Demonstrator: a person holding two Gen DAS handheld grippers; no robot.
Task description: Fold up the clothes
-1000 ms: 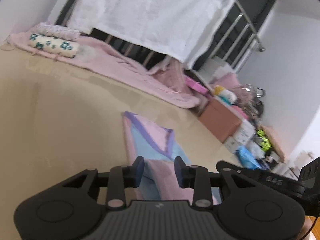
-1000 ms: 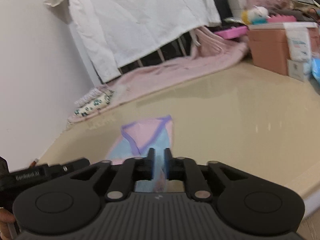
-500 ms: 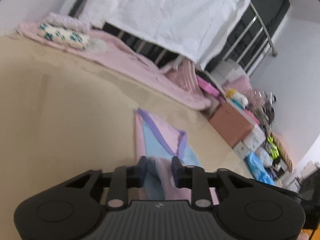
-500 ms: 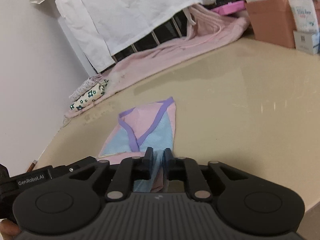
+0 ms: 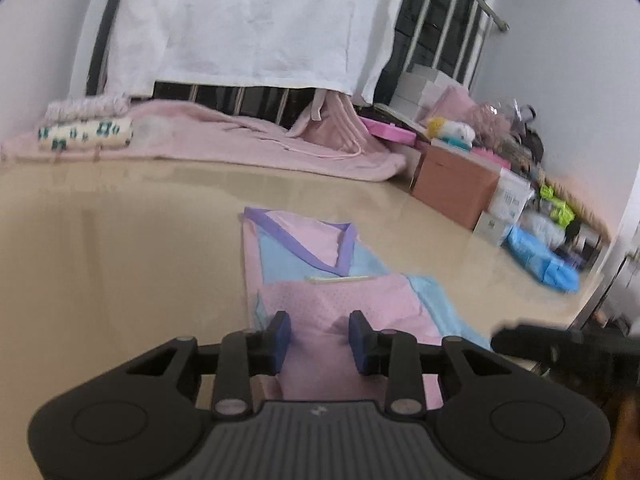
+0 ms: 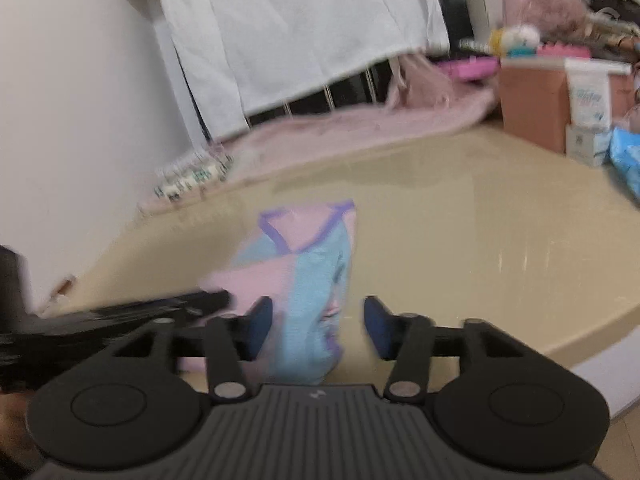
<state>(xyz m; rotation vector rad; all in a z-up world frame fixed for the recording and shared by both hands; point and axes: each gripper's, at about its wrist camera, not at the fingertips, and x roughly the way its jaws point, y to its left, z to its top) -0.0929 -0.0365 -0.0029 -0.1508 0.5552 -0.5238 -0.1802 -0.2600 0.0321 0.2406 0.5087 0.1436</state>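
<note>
A small pink and light-blue garment with purple trim (image 5: 320, 276) lies on the beige table (image 5: 120, 248), its near part folded over the rest. My left gripper (image 5: 320, 338) is open and empty, its jaws apart just above the garment's near pink edge. The garment also shows in the right wrist view (image 6: 308, 264). My right gripper (image 6: 318, 328) is open and empty, its jaws wide apart over the garment's near blue end. The left gripper's body (image 6: 120, 312) shows as a blurred dark shape at the left of that view.
A pink blanket (image 5: 248, 140) and folded clothes (image 5: 84, 132) lie along the table's far edge under a hanging white sheet (image 5: 248, 20). A brown box (image 5: 456, 184), white cartons and a blue bag (image 5: 540, 260) crowd the right side. The table's front edge (image 6: 580, 344) is near.
Both grippers opened and let go of the garment's near end, which now lies folded forward on the table. Both have pulled back slightly.
</note>
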